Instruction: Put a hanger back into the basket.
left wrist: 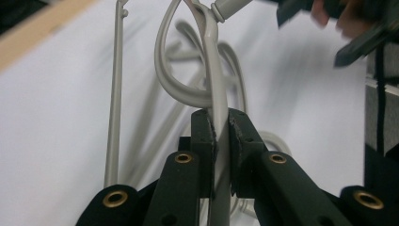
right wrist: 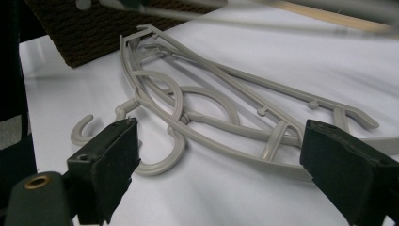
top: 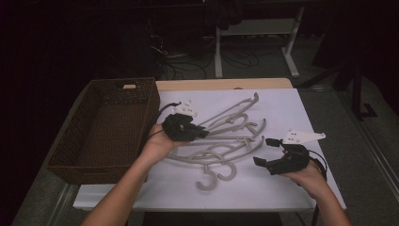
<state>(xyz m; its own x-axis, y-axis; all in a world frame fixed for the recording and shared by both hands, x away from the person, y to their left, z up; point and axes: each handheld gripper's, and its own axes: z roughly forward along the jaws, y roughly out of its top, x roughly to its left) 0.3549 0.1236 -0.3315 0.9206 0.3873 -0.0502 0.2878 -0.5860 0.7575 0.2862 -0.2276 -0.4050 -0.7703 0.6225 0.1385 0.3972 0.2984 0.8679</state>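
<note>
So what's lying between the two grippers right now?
In the high view, the pile of grey hangers fills the stretch between the left gripper, shut on one hanger, and the open right gripper.

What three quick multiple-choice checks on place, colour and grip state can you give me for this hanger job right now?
1. Where is the basket?
A. at the table's left
B. at the table's right
C. on top of the hangers

2. What colour are the hangers?
A. red
B. grey-beige
C. blue

3. How does the left gripper stand?
A. wide open, nothing between the jaws
B. shut on the basket rim
C. shut on a hanger

Answers:
1 A: in the high view the basket sits left of the pile.
2 B: all the hangers show pale grey-beige plastic.
3 C: in the left gripper view both jaws press a hanger bar, while the right gripper stands open.
</note>
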